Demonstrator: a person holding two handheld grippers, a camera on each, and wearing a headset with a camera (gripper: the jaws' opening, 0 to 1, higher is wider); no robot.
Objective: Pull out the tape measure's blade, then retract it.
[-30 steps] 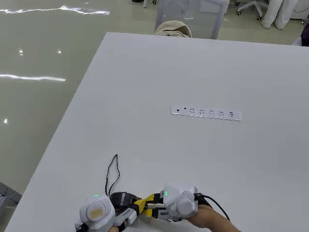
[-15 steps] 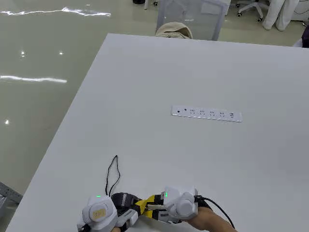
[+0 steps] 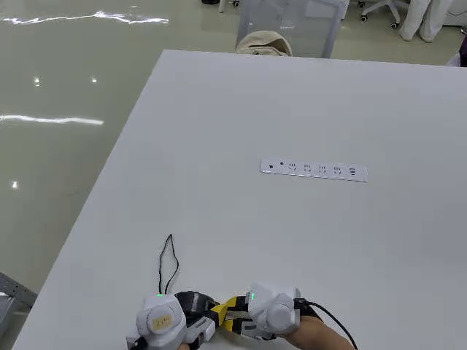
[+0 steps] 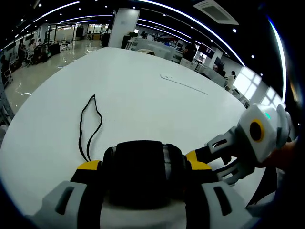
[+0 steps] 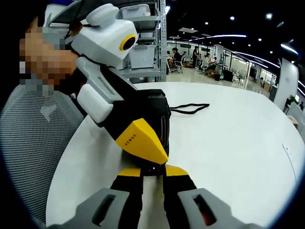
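Bright overhead light, glare on floor, fisheye-warped edges.

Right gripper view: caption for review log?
Left gripper clamps the black round tape measure; right gripper pinches its front, over a white table.

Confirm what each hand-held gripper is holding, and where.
Left hand-held gripper clamps the tape measure by its case sides. Right hand-held gripper is shut at the case mouth, apparently on the blade tip, hidden by the jaws.
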